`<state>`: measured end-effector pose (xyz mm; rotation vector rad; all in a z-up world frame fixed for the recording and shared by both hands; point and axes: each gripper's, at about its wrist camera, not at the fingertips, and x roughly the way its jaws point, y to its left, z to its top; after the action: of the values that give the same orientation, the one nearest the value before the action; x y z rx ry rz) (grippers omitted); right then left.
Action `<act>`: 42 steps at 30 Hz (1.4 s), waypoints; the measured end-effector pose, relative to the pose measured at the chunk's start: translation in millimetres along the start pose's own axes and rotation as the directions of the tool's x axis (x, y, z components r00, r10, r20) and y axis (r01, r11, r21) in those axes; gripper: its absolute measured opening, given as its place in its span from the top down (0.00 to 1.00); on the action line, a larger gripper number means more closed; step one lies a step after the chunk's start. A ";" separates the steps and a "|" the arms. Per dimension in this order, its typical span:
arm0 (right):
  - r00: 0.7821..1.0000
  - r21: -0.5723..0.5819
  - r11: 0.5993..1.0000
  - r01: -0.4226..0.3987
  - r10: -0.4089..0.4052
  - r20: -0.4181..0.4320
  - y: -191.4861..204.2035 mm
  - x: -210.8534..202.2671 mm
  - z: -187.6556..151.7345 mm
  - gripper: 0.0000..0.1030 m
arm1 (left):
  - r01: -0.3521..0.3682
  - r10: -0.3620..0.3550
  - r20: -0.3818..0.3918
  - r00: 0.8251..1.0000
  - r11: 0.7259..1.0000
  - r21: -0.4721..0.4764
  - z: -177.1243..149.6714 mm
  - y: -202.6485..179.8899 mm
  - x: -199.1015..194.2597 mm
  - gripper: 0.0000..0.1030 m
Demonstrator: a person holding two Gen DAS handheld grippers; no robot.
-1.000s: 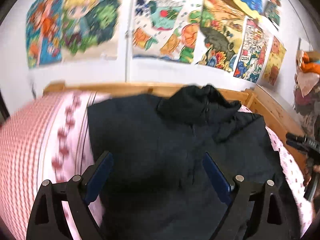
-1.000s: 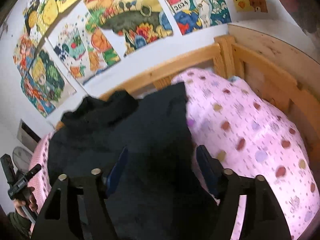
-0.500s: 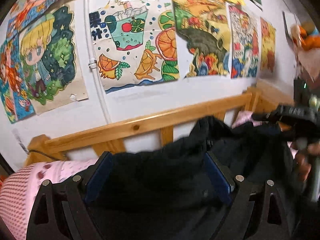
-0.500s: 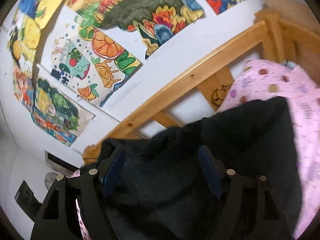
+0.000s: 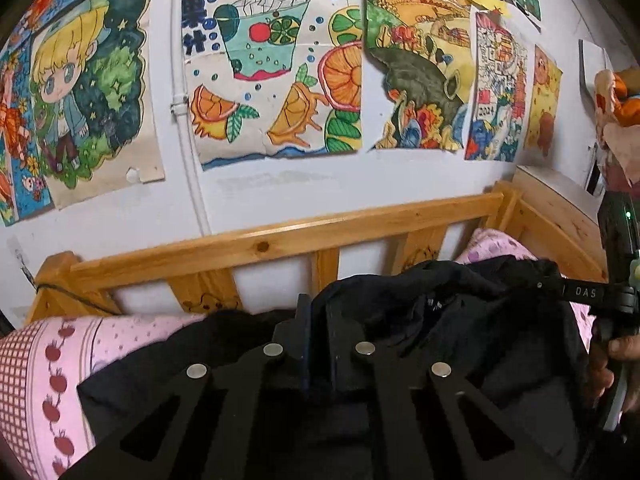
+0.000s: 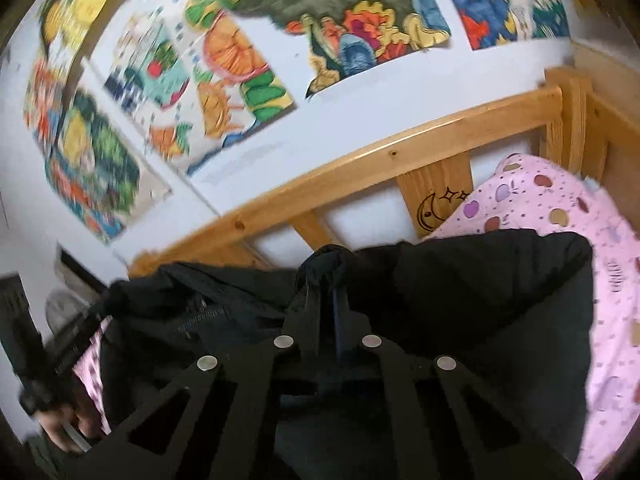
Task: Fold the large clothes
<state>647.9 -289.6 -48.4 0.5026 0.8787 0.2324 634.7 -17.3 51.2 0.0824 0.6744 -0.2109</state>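
On the left side of the bed, a pink bedding (image 5: 44, 356) with a red checked band and small red fruit lies at the near left, and the black jacket (image 5: 472, 320) begins just beside it. The jacket is spread over the bed and reaches to the far side, close under the wooden bed rail (image 5: 288, 240). Above the rail, on the white wall, hang many coloured drawings (image 5: 272, 72).

The left gripper (image 5: 318, 312) is clenched on the jacket: its jaws have just been closing, and now they stand together with a fold of black cloth pinched at the far edge of the garment, near the rail. To the right of it the collar part of the jacket is bunched and a little raised.

Further to the right, the right gripper (image 6: 326, 276) is also grasping the jacket. Its jaws have just been closing too, and a small knot of black fabric is squeezed between the tips, at the far edge of the garment. In the left wrist view this gripper enters from the right border, with a person's hand (image 5: 612, 364) holding its handle.

On the right end of the bed a pink quilt with coloured spots (image 6: 560, 216) lies under and beside the jacket, reaching the wooden corner of the bed.
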 end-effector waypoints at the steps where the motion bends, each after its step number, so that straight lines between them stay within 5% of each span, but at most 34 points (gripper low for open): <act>1: 1.000 -0.013 1.000 0.008 -0.008 -0.015 0.3 -3.0 -1.1 0.96 | -0.005 0.005 -0.021 1.000 1.000 0.008 -4.9 -0.5 -2.2 0.94; 8: 0.977 -0.157 0.983 0.094 -0.121 -0.174 1.1 -2.9 -25.2 0.98 | -0.022 0.044 -0.232 0.972 0.995 0.096 -56.8 -17.6 10.1 0.94; 13: 0.948 -0.251 0.952 0.173 -0.230 -0.218 -0.4 16.1 -45.1 0.99 | -0.057 0.092 -0.286 0.954 0.990 0.128 -77.3 -25.4 30.8 0.94; 17: 0.952 -0.234 0.959 0.157 -0.210 -0.223 -7.6 15.7 -45.3 0.99 | -0.073 0.110 -0.209 0.972 0.982 0.175 -79.3 -30.5 22.0 0.91; 22: 0.982 -0.221 0.972 0.080 -0.115 -0.149 -10.5 -33.0 -21.3 0.95 | -0.004 0.011 -0.132 0.991 0.999 0.054 -65.1 -19.5 -19.1 0.82; 24: 0.992 -0.205 0.976 0.076 -0.094 -0.080 -12.1 -52.9 -10.5 0.85 | 0.033 -0.033 -0.067 0.997 0.999 -0.012 -56.7 -13.4 -32.3 0.81; 26: 0.998 -0.167 0.984 0.053 -0.058 -0.023 -10.1 -61.5 -1.6 0.57 | 0.088 -0.083 0.051 0.995 0.993 -0.084 -44.3 -5.0 -49.1 0.62; 28: 1.000 -0.130 0.992 0.003 0.000 0.028 -8.3 -63.9 8.4 0.55 | 0.098 -0.086 0.111 0.990 0.989 -0.110 -33.9 -3.0 -50.7 0.45; 29: 0.999 -0.122 0.992 -0.014 0.019 0.036 -4.7 -59.4 12.0 0.55 | 0.109 -0.094 0.117 0.989 0.986 -0.124 -26.9 -3.5 -45.9 0.45; 36: 0.992 -0.138 0.983 -0.123 0.121 -0.021 27.3 -7.3 10.4 0.61 | 0.186 -0.199 -0.054 0.978 0.964 -0.188 -14.9 -8.5 29.1 0.46; 38: 0.990 -0.174 0.976 -0.130 0.119 -0.070 36.8 3.8 0.1 0.71 | 0.200 -0.215 -0.096 0.972 0.970 -0.139 -22.8 -14.2 41.0 0.47; 42: 0.981 -0.289 0.954 -0.080 0.024 -0.191 46.0 24.2 -23.7 0.72 | 0.226 -0.212 -0.206 0.955 0.973 0.046 -45.3 -34.6 51.3 0.67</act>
<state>644.8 -232.8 -53.9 0.2264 0.9926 0.4582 638.4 -53.2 -16.4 0.0958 0.8773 -0.4448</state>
